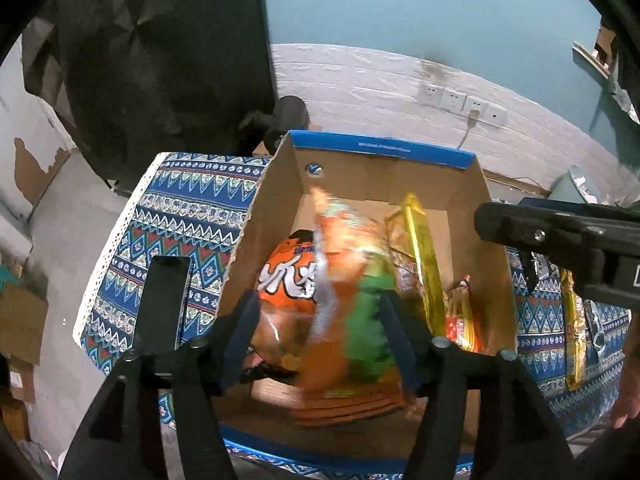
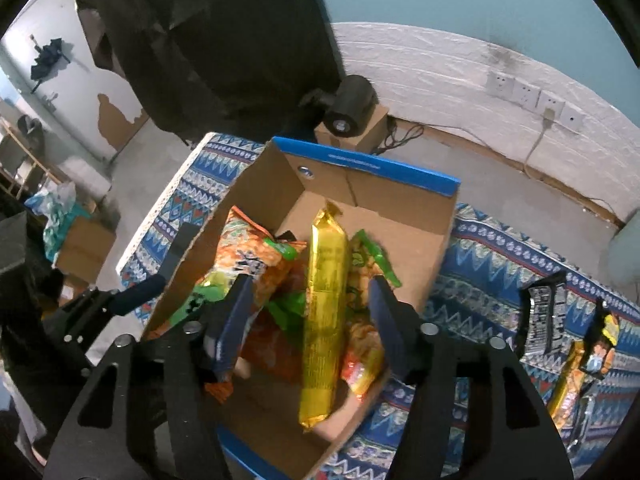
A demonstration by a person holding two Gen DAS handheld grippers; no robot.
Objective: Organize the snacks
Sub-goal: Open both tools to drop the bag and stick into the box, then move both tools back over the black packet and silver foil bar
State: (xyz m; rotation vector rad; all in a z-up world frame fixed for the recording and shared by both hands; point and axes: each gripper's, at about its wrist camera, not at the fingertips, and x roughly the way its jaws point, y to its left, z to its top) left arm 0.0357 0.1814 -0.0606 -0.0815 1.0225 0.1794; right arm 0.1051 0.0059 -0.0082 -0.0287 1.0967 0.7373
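Observation:
A cardboard box with a blue rim [image 1: 380,150] [image 2: 372,168] stands on a patterned cloth. Inside lie an orange snack bag [image 1: 286,276] [image 2: 244,256], a long gold packet [image 1: 420,256] [image 2: 324,312] and small red and green packets [image 1: 462,320] [image 2: 368,264]. My left gripper [image 1: 320,332] is open over the box, with a blurred orange and green bag [image 1: 352,304] between its fingers. My right gripper [image 2: 312,320] is open above the box, its fingers either side of the gold packet. The right gripper also shows at the right of the left wrist view [image 1: 560,240].
More snacks lie on the cloth right of the box: a black packet [image 2: 544,312], a dark packet [image 2: 600,344] and a yellow packet [image 2: 568,384] [image 1: 574,340]. A black camera on a small box [image 2: 352,108] stands behind. Wall sockets [image 2: 532,96] and cables sit at the back.

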